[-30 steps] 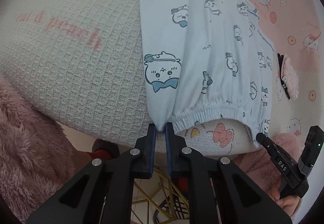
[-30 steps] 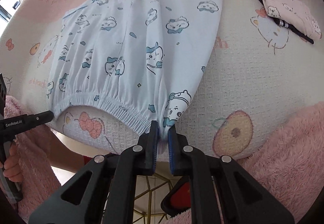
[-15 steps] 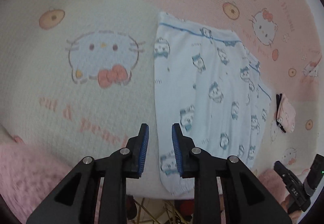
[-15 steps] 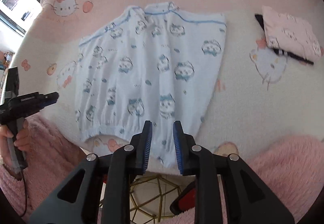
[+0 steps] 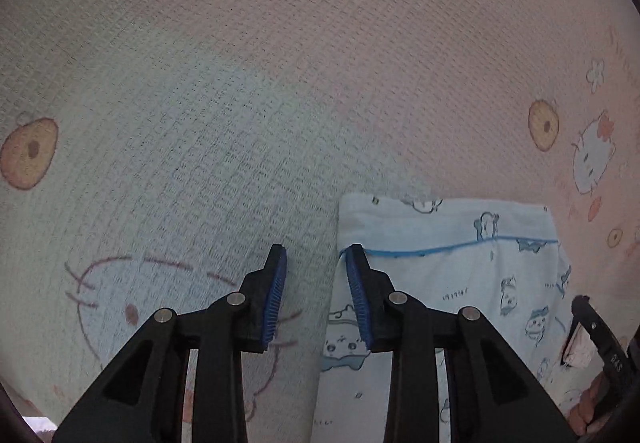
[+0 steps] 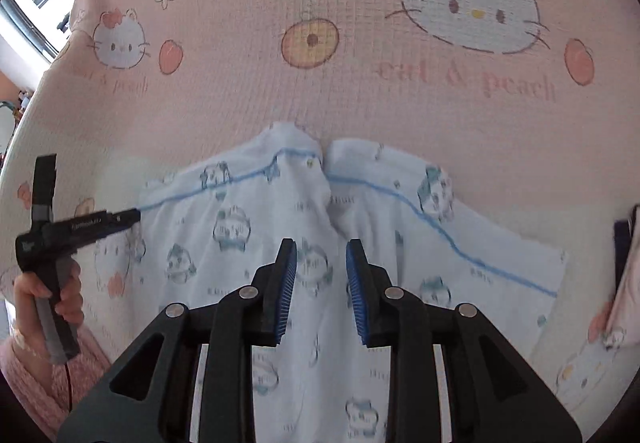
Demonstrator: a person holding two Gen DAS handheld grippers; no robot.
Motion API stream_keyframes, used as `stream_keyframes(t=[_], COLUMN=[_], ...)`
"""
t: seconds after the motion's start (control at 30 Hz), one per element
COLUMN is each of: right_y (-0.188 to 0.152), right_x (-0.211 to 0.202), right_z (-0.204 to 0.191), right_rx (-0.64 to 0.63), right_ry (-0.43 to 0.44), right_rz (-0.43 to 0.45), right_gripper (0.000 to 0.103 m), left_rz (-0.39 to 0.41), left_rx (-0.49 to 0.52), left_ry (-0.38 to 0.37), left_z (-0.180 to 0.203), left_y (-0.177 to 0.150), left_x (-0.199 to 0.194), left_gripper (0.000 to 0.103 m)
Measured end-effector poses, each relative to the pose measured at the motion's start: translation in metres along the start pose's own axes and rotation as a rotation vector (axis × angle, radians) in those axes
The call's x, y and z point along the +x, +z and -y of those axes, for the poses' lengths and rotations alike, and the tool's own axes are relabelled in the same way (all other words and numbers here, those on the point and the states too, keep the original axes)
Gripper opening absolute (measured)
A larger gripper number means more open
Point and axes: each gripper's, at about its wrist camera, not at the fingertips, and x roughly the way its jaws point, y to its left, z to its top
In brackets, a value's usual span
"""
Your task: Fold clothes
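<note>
Blanket [image 5: 200, 83] bare — pink item [image 6: 628, 291] perhaps obstructs.

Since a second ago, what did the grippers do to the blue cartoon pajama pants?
Both let go: the left gripper and right gripper had pinched the elastic hem corners of the light-blue cartoon-print pants; now they are open and have moved forward to the far piped edge. The pants remain flat on the pink cat-print blanket.

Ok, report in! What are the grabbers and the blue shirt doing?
Left gripper open, at shirt edge. Right gripper open, over shirt middle. Shirt flat on blanket, unheld. Pink garment off to right, not blocking.
</note>
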Motion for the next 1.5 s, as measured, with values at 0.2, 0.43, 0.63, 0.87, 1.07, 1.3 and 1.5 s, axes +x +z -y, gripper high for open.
stream_keyframes(t=[0.2,0.43,0.63,0.87,1.07,1.3,1.5], right_y=[0.061,0.045,0.008,0.013,0.037,0.034,0.053], right_x=[0.07,0.08,0.08,0.054,0.082,0.095,0.077], right_z=[-0.002,-0.033,-0.061,-0.052,-0.038,-0.051,-0.034], right_rx=[0.019,-0.142,-0.351,-0.351,-0.266,-0.346,-0.3], right_ry=[-0.049,0.072,0.036,0.023,0.056,0.048,-0.059], right_rz=[-0.041,-0.12,-0.225,-0.142,-0.156,-0.153,-0.037], right_gripper=[0.026,0.025,0.025,0.026,0.028,0.009,0.007], left_rz=[0.015,-0.002,-0.008,0.009,0.026,0.026,0.041], left_rx=[0.034,0.072,0.111,0.161,0.126,0.168,0.129], left_ry=[-0.057,-0.075,-0.06,0.002,-0.004,0.028,0.017], left_z=[0.0,0.007,0.022,0.04,0.046,0.071,0.083], left_y=[0.008,0.014,0.008,0.006,0.013,0.021,0.022], left_x=[0.001,0.005,0.011,0.014,0.019,0.03,0.03], left_gripper=[0.033,0.033,0.033,0.033,0.033,0.033,0.033])
